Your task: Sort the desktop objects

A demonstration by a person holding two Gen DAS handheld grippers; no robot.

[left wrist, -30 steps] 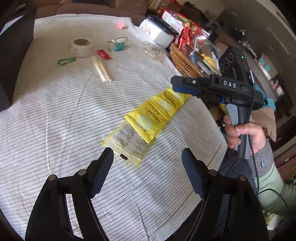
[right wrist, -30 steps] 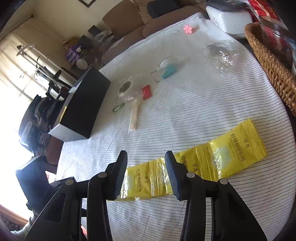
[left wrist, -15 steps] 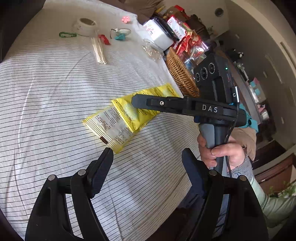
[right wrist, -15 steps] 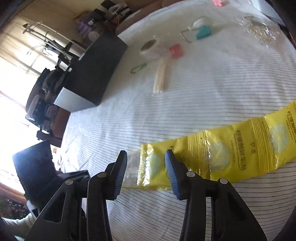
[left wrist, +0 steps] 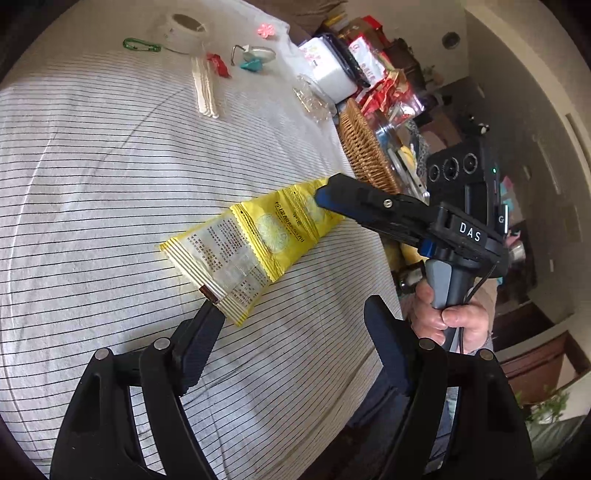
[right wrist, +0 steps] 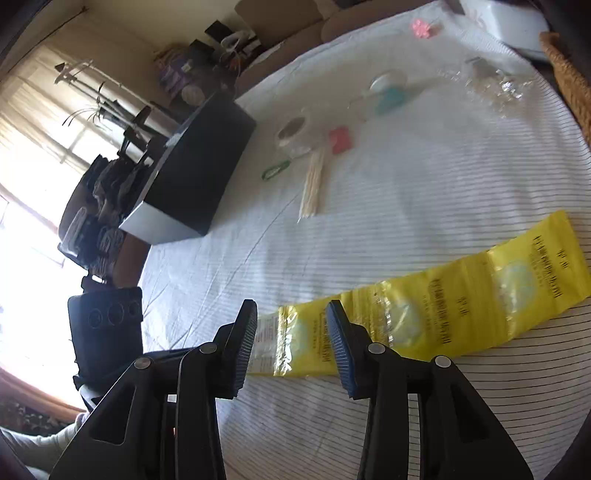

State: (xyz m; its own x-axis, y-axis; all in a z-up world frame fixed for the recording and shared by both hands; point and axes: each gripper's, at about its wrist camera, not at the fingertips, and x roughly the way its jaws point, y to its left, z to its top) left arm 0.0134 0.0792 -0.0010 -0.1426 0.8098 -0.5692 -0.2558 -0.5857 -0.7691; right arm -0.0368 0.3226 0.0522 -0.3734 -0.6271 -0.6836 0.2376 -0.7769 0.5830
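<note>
Most of the sorting remains undone, judging by the layout. Small items lie loose at the far side of the striped tabletop [left wrist: 92,155]: a tape roll [left wrist: 184,31], a green carabiner [left wrist: 142,45], a bundle of wooden sticks [left wrist: 205,90], a red clip [left wrist: 219,64], a teal clip [left wrist: 251,64], a pink flower piece [left wrist: 266,30] and a clear plastic packet [left wrist: 310,98].

A black box [right wrist: 199,166] stands at the tabletop's edge — possibly the destination, though its contents cannot be seen.

Item in hand: the yellow sachet strip [left wrist: 258,240], lying flat near the wicker basket [left wrist: 364,147].

- Right gripper [right wrist: 291,332]: jaws apart, straddling one end of the strip without pressing on it.
- Left gripper [left wrist: 291,325]: jaws wide apart, holding nothing, one fingertip just at the strip's other end.

Legible writing: "DAS" on the right gripper's body. The sachets carry printed characters and a lemon-slice graphic — too small to read.
</note>
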